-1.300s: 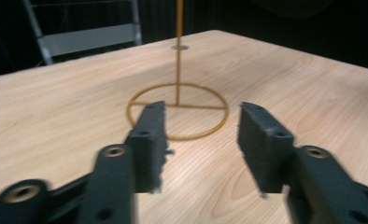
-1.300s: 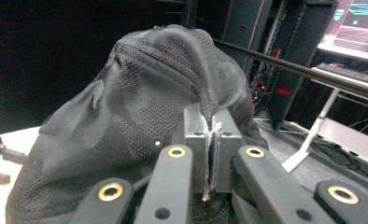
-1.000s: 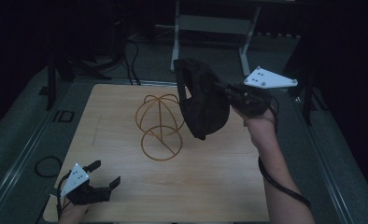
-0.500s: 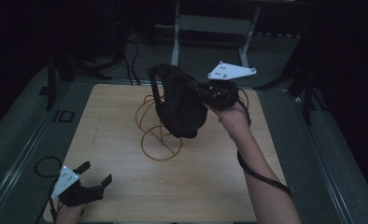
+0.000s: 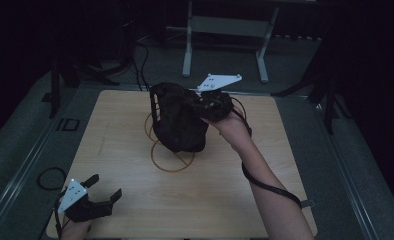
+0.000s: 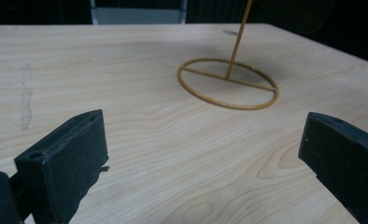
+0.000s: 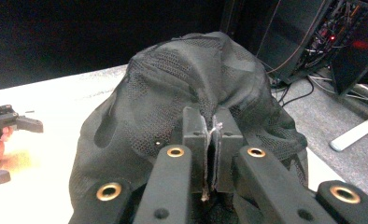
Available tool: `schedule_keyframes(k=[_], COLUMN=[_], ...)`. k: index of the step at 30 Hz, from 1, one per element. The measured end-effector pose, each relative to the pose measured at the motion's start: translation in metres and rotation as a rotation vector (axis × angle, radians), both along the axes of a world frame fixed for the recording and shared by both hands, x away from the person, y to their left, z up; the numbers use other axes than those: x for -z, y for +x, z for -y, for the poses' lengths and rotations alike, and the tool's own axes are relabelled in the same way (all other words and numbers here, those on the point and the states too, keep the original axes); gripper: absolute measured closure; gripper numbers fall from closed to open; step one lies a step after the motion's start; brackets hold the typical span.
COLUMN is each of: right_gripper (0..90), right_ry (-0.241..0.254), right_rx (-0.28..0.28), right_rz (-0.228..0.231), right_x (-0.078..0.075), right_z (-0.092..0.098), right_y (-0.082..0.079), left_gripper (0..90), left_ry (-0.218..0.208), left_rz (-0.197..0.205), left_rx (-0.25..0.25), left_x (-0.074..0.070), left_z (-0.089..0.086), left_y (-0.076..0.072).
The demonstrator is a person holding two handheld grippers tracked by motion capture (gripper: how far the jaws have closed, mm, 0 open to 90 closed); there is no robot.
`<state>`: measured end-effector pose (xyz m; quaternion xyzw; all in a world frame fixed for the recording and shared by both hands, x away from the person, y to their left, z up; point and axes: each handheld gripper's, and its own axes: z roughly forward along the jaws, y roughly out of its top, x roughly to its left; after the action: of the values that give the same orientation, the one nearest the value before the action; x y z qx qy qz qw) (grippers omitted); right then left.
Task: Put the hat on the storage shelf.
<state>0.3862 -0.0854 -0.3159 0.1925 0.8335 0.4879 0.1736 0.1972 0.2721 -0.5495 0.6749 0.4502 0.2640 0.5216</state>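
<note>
Hanging now over the wire stand (image 5: 166, 150), black mesh cap (image 5: 177, 117) draped across the upper loops, held above the middle of the table (image 5: 110, 130) toward its far edge. Carried leftward within the last second: a second ago out near the far right corner, clear of the stand; half a second ago just reaching it; now covering its top, with only the base ring and part of a side loop showing below and left of the fabric. Pinched at one edge by the right gripper (image 5: 205, 102), jaws pressed together on a fold of mesh, as seen close up in the right gripper view on the cap (image 7: 191, 93) between the right gripper (image 7: 213, 140) pads. Meaning, as a judgement: placing on the stand nearly done, cap over the form but not yet released, possibly not yet settled squarely; hard to tell whether crown sits centred on the loops.

Resting at the near left corner, left gripper (image 5: 102, 192) with jaws wide apart, nothing between them; drifted slightly toward that corner over the same second. Seen from the left gripper (image 6: 203, 154) view: stand (image 6: 228, 84) base ring flat on the bare wood, stem rising out of frame.
</note>
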Motion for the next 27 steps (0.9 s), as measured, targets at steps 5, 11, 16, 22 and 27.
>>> schedule_keyframes(k=[5, 11, 16, 22, 27], right_gripper=[86.2, 80.3, 71.1, 64.0, 55.8], right_ry=[-0.018, -0.044, -0.041, -0.042, -0.038], right_rx=[-0.01, -0.027, -0.035, -0.028, -0.025], right_rz=[-0.016, -0.045, -0.054, -0.067, -0.083], right_x=[0.005, 0.014, 0.022, 0.023, 0.024], right_z=[-0.01, -0.021, -0.027, -0.026, -0.024], right_y=[0.002, 0.003, 0.005, 0.006, 0.005], left_gripper=[1.9, 1.8, 1.8, 1.8, 1.8], left_ry=[-0.009, -0.006, -0.001, -0.008, -0.008], left_rz=[0.005, 0.007, 0.009, 0.017, 0.019], left_rx=[0.004, 0.009, 0.02, 0.018, 0.017], left_x=[0.0, 0.001, 0.001, 0.0, 0.0], left_z=[0.0, 0.001, 0.003, 0.003, 0.003], left_y=[0.0, -0.001, -0.002, -0.002, -0.003])
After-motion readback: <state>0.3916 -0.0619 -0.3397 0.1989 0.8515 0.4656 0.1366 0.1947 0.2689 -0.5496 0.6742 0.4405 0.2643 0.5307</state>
